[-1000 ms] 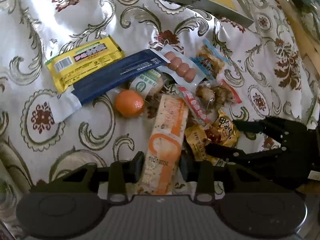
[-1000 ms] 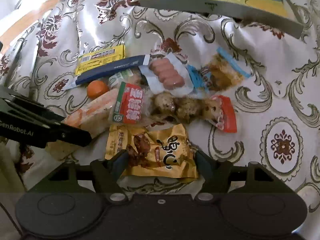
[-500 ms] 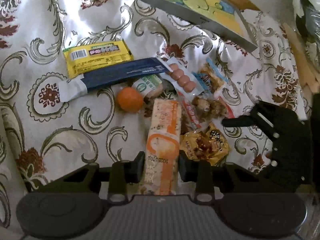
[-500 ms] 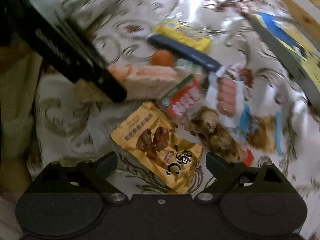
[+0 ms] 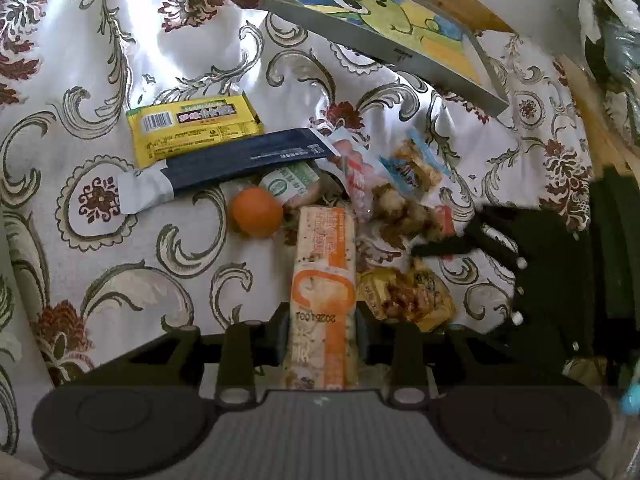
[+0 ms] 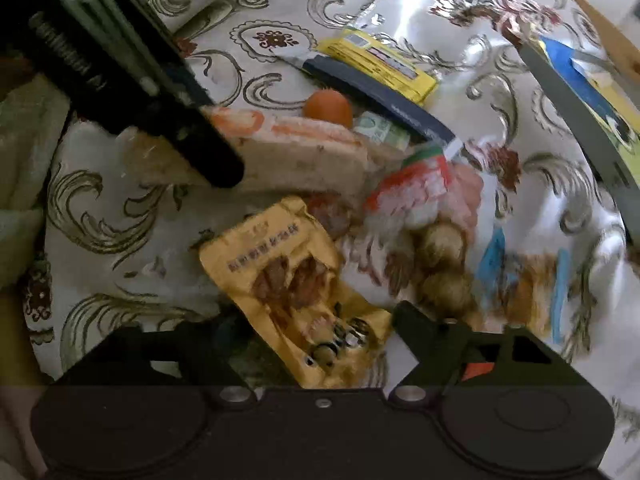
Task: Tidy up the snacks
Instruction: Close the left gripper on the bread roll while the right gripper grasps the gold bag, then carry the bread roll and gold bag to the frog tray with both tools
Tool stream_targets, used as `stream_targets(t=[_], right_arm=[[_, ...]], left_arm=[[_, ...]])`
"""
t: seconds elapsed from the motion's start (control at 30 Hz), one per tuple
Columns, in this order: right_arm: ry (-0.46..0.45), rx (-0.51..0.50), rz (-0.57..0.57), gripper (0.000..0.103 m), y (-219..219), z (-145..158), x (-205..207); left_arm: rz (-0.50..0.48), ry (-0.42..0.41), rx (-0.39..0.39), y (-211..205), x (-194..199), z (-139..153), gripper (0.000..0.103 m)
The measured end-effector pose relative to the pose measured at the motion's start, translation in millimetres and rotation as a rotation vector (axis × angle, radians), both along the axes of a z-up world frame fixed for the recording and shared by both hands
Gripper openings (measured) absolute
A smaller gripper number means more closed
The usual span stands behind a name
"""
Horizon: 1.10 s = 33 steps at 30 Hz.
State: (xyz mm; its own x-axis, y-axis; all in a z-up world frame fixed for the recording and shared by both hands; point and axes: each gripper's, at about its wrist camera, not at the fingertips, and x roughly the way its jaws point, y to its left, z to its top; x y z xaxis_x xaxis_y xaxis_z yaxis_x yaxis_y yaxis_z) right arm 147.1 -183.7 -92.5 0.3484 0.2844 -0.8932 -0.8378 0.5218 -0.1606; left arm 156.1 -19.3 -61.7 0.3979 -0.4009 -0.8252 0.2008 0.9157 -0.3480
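Snack packets piled on a floral tablecloth [image 5: 100, 80], a gripper on each of two.
The left gripper [image 5: 322, 330] is clamped on the near end of the long orange cracker pack [image 5: 324, 264]. The right gripper [image 6: 320, 334] stands wide, its fingers either side of the golden snack pouch [image 6: 288, 280]; whether they touch it is unclear. An orange [image 5: 256, 211] sits just left of the cracker pack.

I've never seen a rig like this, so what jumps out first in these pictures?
A jumble of snack packets lies on a floral tablecloth, with a bright orange fruit at its left edge. The left gripper is shut on a long orange-and-white packet, while the right gripper straddles a crumpled yellow pouch.
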Motion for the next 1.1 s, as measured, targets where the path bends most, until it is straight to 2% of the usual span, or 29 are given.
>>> stream_targets(t=[0.17,0.23,0.3,0.47,0.53,0.6,0.87,1.1], right_arm=[[-0.016,0.062,-0.098,0.053,-11,-1,-15],[-0.029,0.075,-0.123,0.049,-12,1,-18],[-0.037,0.087,-0.136,0.037,-12,3,-21],[-0.088,0.071,-0.125,0.035,-8,5,-30],[-0.113,0.063,-0.119,0.031,-8,7,-33],[-0.169,0.052,-0.128,0.03,-9,12,-37],[-0.298,0.058,-0.22,0.03,-22,30,-35],[-0.379,0.143,-0.347,0.03,-37,54,-32]], left_arm=[[0.008,-0.002,-0.007,0,0,-1,0.036],[0.013,-0.004,-0.012,0,-1,-1,0.036],[0.016,-0.006,-0.016,0,-1,-1,0.035],[0.027,-0.011,-0.026,1,-2,-2,0.035],[0.034,-0.018,-0.038,3,-3,0,0.035],[0.046,-0.028,-0.05,4,-4,1,0.035],[0.071,-0.052,-0.105,8,-7,5,0.035],[0.084,-0.07,-0.174,10,-17,10,0.035]])
